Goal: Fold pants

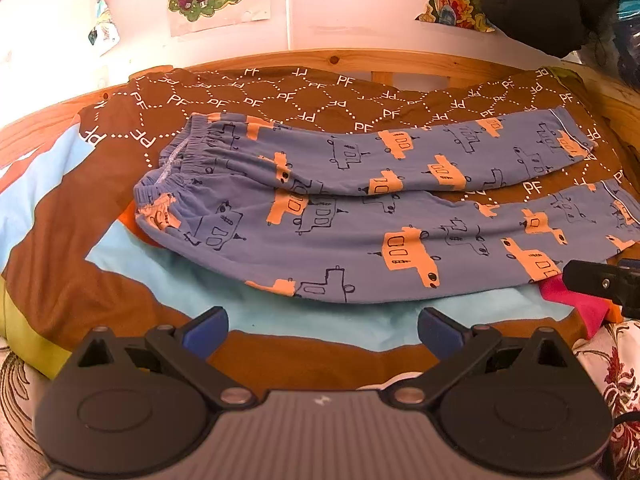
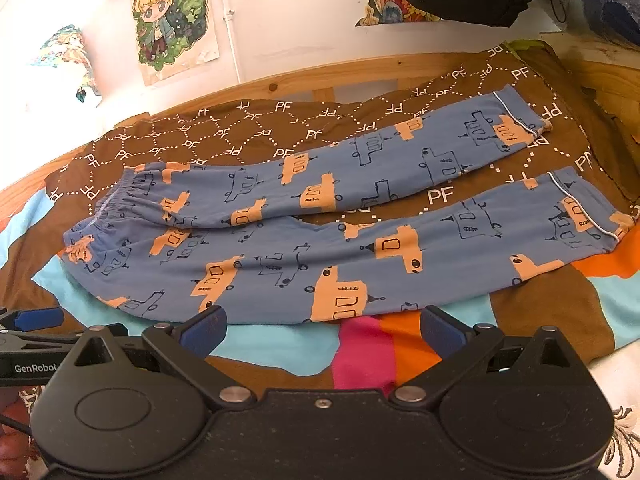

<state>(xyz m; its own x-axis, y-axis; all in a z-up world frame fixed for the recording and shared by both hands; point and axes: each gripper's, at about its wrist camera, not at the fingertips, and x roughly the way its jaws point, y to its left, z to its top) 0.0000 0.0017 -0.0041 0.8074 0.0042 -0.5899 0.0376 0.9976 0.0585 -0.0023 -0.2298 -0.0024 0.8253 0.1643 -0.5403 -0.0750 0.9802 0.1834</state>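
Blue pants (image 1: 352, 208) (image 2: 320, 240) printed with orange and outlined trucks lie spread flat on a patterned blanket (image 1: 72, 264) (image 2: 540, 312), elastic waistband at the left, both legs reaching right with a gap between them. My left gripper (image 1: 322, 330) hovers open just short of the near leg's lower edge, nothing between its blue pads. My right gripper (image 2: 322, 330) is open too, close to the near leg's edge further toward the cuffs. The left gripper's tip (image 2: 36, 320) shows at the right wrist view's left edge.
A wooden bed frame (image 1: 360, 60) (image 2: 360, 72) runs behind the blanket against a white wall with posters (image 2: 172, 20). A dark bundle (image 1: 552, 4) sits at the upper right. Floral bedding (image 1: 612, 368) borders the blanket's near side.
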